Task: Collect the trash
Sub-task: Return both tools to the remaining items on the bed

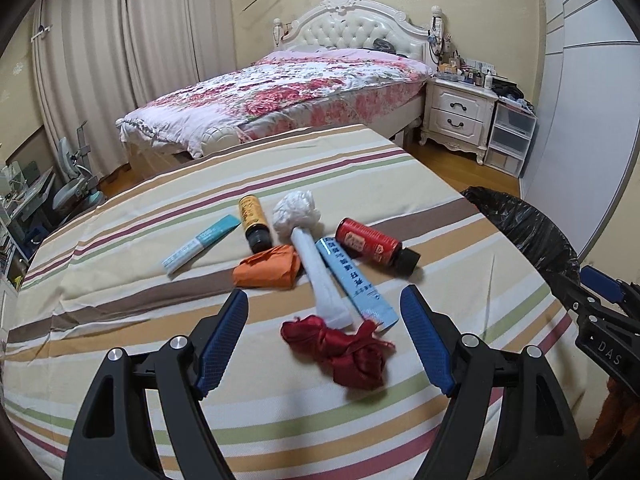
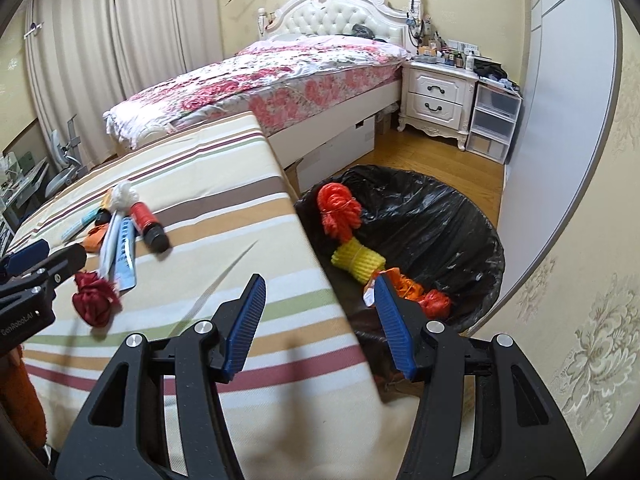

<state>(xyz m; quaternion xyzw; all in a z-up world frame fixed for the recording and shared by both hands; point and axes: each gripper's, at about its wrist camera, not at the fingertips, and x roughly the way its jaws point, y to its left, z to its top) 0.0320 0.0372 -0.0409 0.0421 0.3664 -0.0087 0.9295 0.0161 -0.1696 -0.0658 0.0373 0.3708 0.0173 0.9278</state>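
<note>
Trash lies on the striped table: a dark red ribbon wad, a white tube, a blue tube, a red bottle, an orange paper, a yellow bottle, a teal tube and a white paper ball. My left gripper is open, its jaws either side of the ribbon wad. My right gripper is open and empty over the table's right edge, beside the black trash bag that holds orange and yellow net pieces.
The trash bag stands on the wood floor right of the table. A bed with a floral quilt is behind, with a white nightstand and plastic drawers to its right. Curtains and a fan are at the left.
</note>
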